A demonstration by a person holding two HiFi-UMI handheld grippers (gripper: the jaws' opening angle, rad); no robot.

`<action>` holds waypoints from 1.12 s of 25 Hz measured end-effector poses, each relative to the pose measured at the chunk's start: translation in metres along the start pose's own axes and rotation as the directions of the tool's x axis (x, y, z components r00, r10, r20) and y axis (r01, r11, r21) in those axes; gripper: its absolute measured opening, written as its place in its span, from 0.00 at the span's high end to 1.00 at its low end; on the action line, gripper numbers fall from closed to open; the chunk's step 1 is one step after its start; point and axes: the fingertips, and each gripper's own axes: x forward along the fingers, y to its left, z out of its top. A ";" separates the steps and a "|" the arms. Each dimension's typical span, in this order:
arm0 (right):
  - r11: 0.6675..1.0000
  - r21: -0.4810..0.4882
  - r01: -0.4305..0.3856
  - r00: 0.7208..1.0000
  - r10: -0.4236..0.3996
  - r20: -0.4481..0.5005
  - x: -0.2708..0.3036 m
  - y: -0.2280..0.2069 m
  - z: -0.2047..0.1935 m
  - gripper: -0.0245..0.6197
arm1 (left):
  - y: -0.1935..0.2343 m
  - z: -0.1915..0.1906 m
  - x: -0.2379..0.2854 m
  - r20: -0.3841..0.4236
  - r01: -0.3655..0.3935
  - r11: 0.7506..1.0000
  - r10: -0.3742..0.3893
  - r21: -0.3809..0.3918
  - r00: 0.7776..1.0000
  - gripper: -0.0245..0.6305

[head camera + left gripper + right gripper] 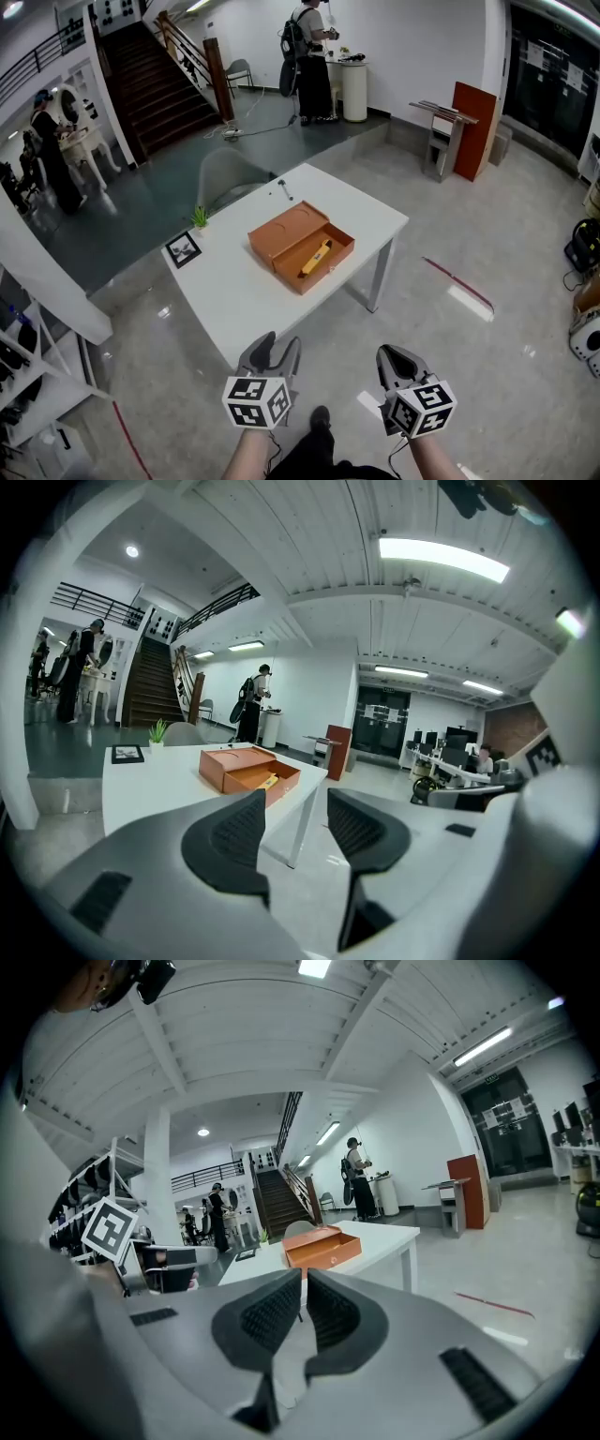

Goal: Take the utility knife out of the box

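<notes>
An open orange box point(300, 246) lies on the white table point(244, 291), with a yellow utility knife point(316, 257) in its tray. Both grippers hang short of the table's near edge, well apart from the box. My left gripper point(277, 345) is open with nothing between its fingers. In the left gripper view point(295, 803) it looks across the floor at the box point(246, 767) and the knife point(268, 782). My right gripper point(396, 354) is shut on nothing. In the right gripper view point(305, 1279) the box point(322, 1247) shows far off above the jaws.
On the table's left side stand a small potted plant point(200, 217) and a framed marker card point(183, 249). A grey chair point(230, 178) sits behind the table. A red strip point(457, 281) lies on the floor at right. Shelving point(28, 366) stands at left. A person point(309, 47) stands far back.
</notes>
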 end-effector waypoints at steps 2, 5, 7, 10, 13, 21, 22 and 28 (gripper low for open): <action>1.000 -0.013 0.009 1.000 -0.009 -0.004 0.019 -0.007 0.004 0.96 | 0.011 0.010 0.018 0.002 0.004 1.000 -0.004 0.010 1.000 0.68; 0.999 -0.020 0.026 1.000 -0.026 -0.008 0.046 -0.015 0.011 0.96 | 0.028 0.024 0.044 0.003 0.015 1.000 -0.015 0.017 1.000 0.68; 0.999 -0.019 0.037 0.999 -0.037 -0.009 0.063 -0.019 0.016 0.96 | 0.039 0.032 0.061 0.001 0.024 1.000 -0.024 0.020 1.000 0.68; 0.999 -0.007 0.052 0.999 -0.052 -0.006 0.085 -0.023 0.026 0.96 | 0.053 0.043 0.083 -0.002 0.036 0.999 -0.036 0.030 0.999 0.68; 0.998 0.002 0.066 0.998 -0.066 -0.001 0.105 -0.025 0.036 0.96 | 0.064 0.053 0.102 -0.003 0.048 0.998 -0.048 0.040 0.999 0.68; 0.994 -0.012 0.105 0.994 -0.105 0.013 0.143 -0.041 0.054 0.96 | 0.083 0.074 0.146 -0.007 0.075 0.995 -0.074 0.058 0.997 0.68; 0.994 -0.009 0.108 0.994 -0.108 0.013 0.146 -0.043 0.055 0.96 | 0.084 0.076 0.151 -0.010 0.078 0.995 -0.077 0.061 0.997 0.68; 0.992 0.018 0.125 0.992 -0.125 0.021 0.162 -0.063 0.064 0.96 | 0.086 0.084 0.177 -0.029 0.086 0.993 -0.084 0.076 0.996 0.68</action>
